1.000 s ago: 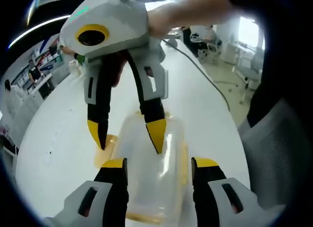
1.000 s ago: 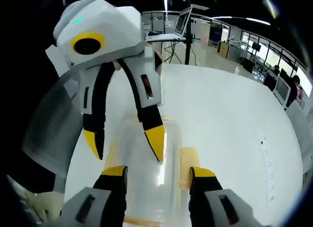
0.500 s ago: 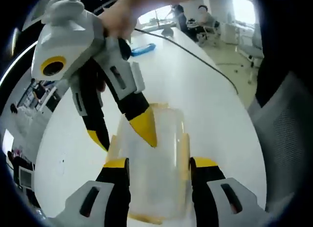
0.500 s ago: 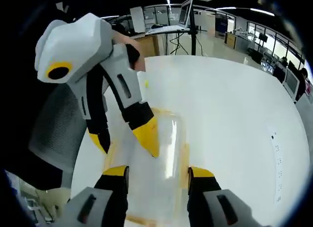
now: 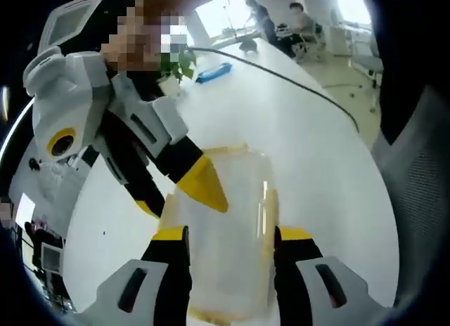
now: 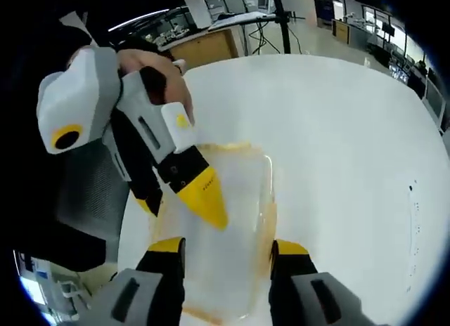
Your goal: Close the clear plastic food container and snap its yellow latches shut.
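As both grippers have tilted lower over the last second, the left gripper [image 5: 228, 235] and right gripper [image 6: 226, 245] straddle the container [image 5: 221, 242] at lower centre on the tabletop [image 5: 316, 150]. Each stands open and holds nothing. One yellow tip now presses the lid from each side, so latching likely comes next.

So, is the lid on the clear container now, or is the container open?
The lid is on: the clear container lies closed on the white table. Whether its yellow latches are snapped, cannot tell.
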Tool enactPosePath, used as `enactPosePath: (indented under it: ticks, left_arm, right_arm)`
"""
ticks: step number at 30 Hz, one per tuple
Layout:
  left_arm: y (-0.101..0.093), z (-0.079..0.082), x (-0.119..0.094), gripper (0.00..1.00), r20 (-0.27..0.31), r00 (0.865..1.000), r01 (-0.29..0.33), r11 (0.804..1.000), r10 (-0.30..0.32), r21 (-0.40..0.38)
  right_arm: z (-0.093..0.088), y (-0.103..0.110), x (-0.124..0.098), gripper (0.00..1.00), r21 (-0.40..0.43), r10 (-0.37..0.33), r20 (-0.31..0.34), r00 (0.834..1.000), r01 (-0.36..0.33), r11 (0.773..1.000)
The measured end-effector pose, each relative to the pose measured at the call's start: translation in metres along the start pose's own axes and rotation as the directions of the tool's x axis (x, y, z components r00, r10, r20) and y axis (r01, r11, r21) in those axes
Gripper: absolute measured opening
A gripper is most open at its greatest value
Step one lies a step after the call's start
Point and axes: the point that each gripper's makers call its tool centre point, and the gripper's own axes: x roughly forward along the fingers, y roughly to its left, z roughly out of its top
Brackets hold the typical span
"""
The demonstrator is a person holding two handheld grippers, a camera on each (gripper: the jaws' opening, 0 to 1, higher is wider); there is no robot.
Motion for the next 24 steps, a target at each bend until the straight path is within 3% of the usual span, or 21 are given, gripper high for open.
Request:
enactPosePath:
  ticks: [2,3,4,7,13,16,18,21,24]
  left_arm:
    - [0.000,-0.001,0.001,0.42,-0.003,1.000,-0.004,1.000,0.004,0.004]
    - [-0.002,-0.003,0.002,0.42,-0.015,1.000,0.000,1.000,0.000,-0.006]
    - [-0.001,-0.002,0.003,0.42,-0.008,1.000,-0.005,1.000,0.005,0.009]
    - [0.001,-0.002,0.002,0.42,-0.009,1.000,-0.008,1.000,0.009,0.011]
    - [0.000,-0.001,0.000,0.44,-0.009,1.000,-0.004,0.999,0.004,0.034]
    - [-0.001,-0.001,-0.001,0.44,-0.034,0.999,0.007,0.995,-0.004,0.102]
    - [-0.003,0.000,-0.002,0.43,-0.044,0.999,0.016,0.995,-0.012,0.095]
    - [-0.007,0.002,-0.008,0.39,-0.064,0.998,0.021,0.997,-0.017,0.072]
    - [-0.014,0.006,-0.010,0.48,-0.044,0.998,0.041,0.998,-0.039,0.042]
  right_arm:
    - [0.000,0.000,0.001,0.44,0.000,0.025,-0.004,1.000,-0.025,1.000]
    - [-0.003,-0.005,-0.001,0.44,0.052,0.001,-0.024,1.000,0.001,0.999]
    - [-0.001,-0.002,-0.001,0.44,0.003,0.043,-0.020,0.999,-0.043,0.999]
    - [-0.001,-0.001,-0.001,0.44,0.008,0.053,-0.043,0.998,-0.052,0.999]
    - [0.000,0.000,0.000,0.47,0.031,0.067,-0.030,0.997,-0.066,0.997]
    - [0.000,-0.001,-0.001,0.52,0.041,0.036,-0.036,0.999,-0.034,0.999]
    - [-0.004,-0.003,-0.002,0.61,0.029,0.013,-0.057,0.998,-0.012,1.000]
    - [0.002,-0.004,-0.007,0.57,0.022,0.003,-0.027,1.000,-0.002,1.000]
    - [0.004,-0.005,-0.012,0.57,0.013,-0.004,-0.018,1.000,0.005,1.000]
